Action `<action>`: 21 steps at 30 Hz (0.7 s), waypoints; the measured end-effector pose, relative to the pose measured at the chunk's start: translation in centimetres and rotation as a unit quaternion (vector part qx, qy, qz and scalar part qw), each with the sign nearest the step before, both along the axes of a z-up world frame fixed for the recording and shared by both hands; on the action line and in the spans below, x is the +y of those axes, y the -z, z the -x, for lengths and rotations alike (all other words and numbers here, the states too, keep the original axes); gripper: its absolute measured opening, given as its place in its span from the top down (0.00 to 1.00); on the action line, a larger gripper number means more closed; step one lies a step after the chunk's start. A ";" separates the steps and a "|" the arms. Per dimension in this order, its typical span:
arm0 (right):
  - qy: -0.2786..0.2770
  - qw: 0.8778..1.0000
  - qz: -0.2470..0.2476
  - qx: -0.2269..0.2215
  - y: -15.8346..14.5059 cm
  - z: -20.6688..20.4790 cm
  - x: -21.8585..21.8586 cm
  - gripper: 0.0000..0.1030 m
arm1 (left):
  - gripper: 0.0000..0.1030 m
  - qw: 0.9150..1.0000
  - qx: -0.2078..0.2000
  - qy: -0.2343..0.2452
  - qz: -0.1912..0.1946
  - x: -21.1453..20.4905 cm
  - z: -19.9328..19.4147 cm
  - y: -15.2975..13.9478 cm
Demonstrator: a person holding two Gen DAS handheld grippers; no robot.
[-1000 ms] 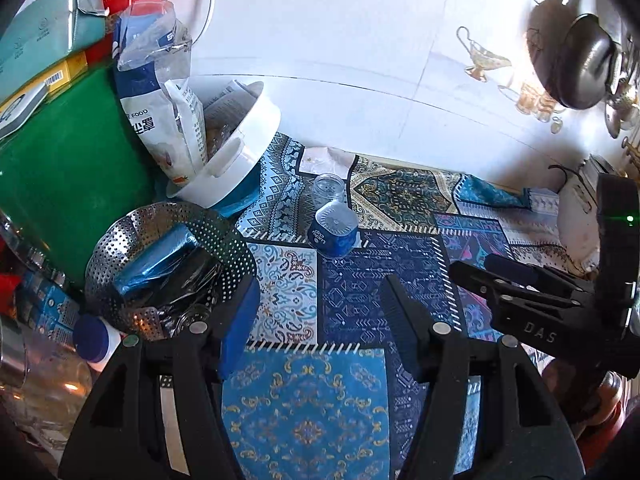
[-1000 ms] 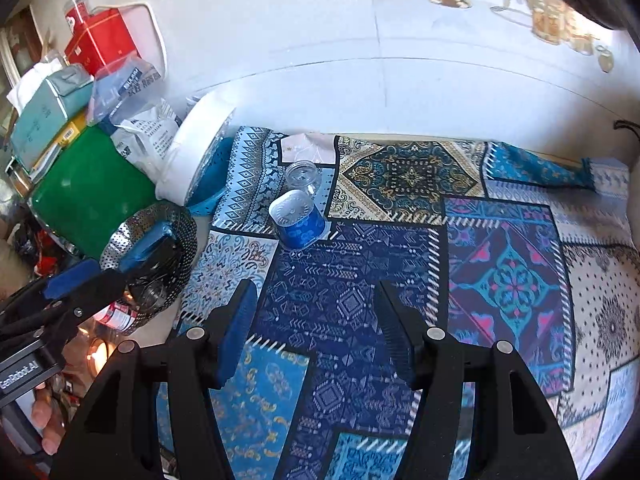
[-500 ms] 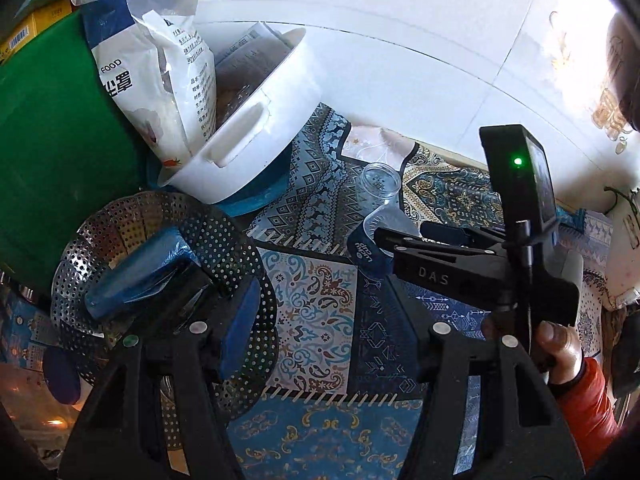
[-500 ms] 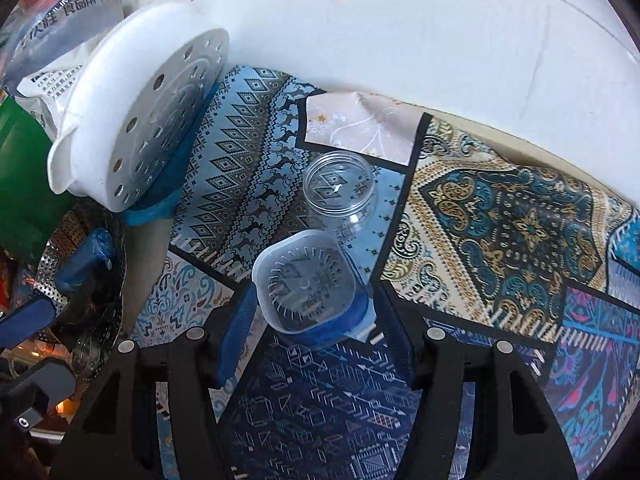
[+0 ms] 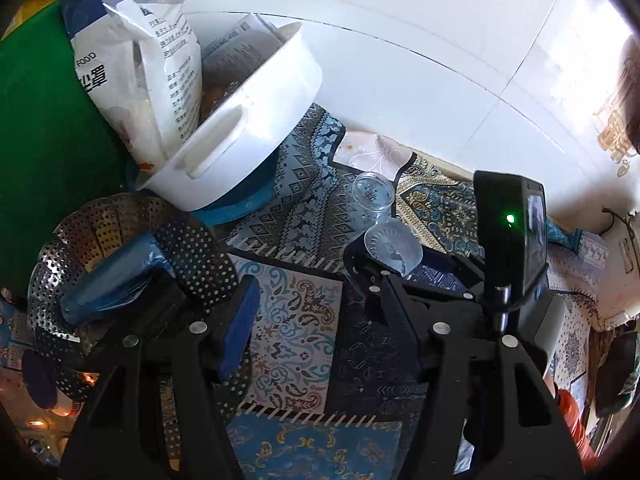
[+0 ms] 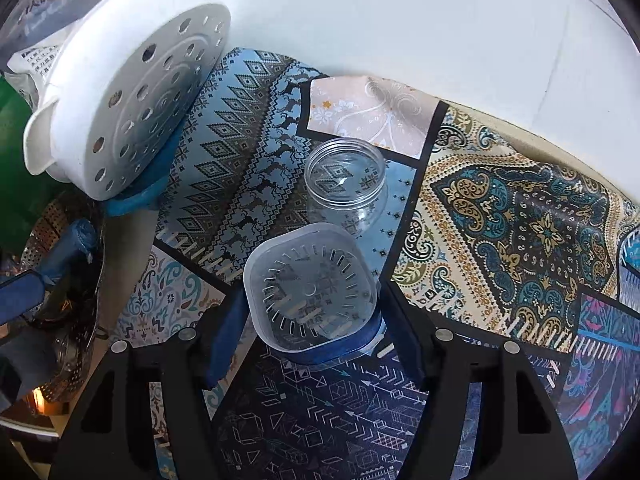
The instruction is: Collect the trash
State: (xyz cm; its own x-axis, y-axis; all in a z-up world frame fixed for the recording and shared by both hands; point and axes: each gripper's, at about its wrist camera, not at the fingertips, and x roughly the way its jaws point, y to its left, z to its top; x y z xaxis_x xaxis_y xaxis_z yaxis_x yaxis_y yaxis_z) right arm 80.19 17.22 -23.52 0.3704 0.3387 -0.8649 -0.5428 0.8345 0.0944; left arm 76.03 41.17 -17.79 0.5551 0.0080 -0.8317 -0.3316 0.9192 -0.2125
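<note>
Here, right gripper [image 6: 310, 320] spread wide around blue-banded plastic cup [image 6: 310, 292], pads beside walls, contact not certain. Risk on closing: thin translucent wall buckling or cup tipping into clear jar [image 6: 345, 184] just behind. Cup: squarish rounded rim, slotted base, upright on patterned cloth [image 6: 520, 216], near steamer basket [image 5: 120, 240]. Left gripper [image 5: 320, 320] open, empty, hovering over cloth beside basket.

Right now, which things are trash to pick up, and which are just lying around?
For the job:
- blue tub, between the open right gripper fingers
- clear jar, just behind the tub

Just lying about:
- white steamer tray
- metal steamer basket
- food bag
- patterned cloth
</note>
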 end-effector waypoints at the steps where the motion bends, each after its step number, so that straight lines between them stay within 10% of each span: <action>1: 0.007 1.000 -0.004 -0.004 -0.6 0.2 -0.7 0.39 | 0.40 1.000 -0.002 0.002 0.002 -0.2 -0.3 0.0; 21: 0.192 0.976 -0.061 -0.080 -8.8 0.5 -18.7 0.38 | 0.40 0.997 0.054 0.018 -0.048 -4.3 -14.4 6.4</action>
State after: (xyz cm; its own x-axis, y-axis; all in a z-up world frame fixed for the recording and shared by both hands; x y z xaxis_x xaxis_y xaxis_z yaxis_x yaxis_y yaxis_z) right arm 79.65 -1.47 -14.77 0.6178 0.2447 -0.7472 -0.2076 0.9674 0.1452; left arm 90.38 36.84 -24.16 0.4638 0.0722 -0.8830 -0.3139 0.9454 -0.0876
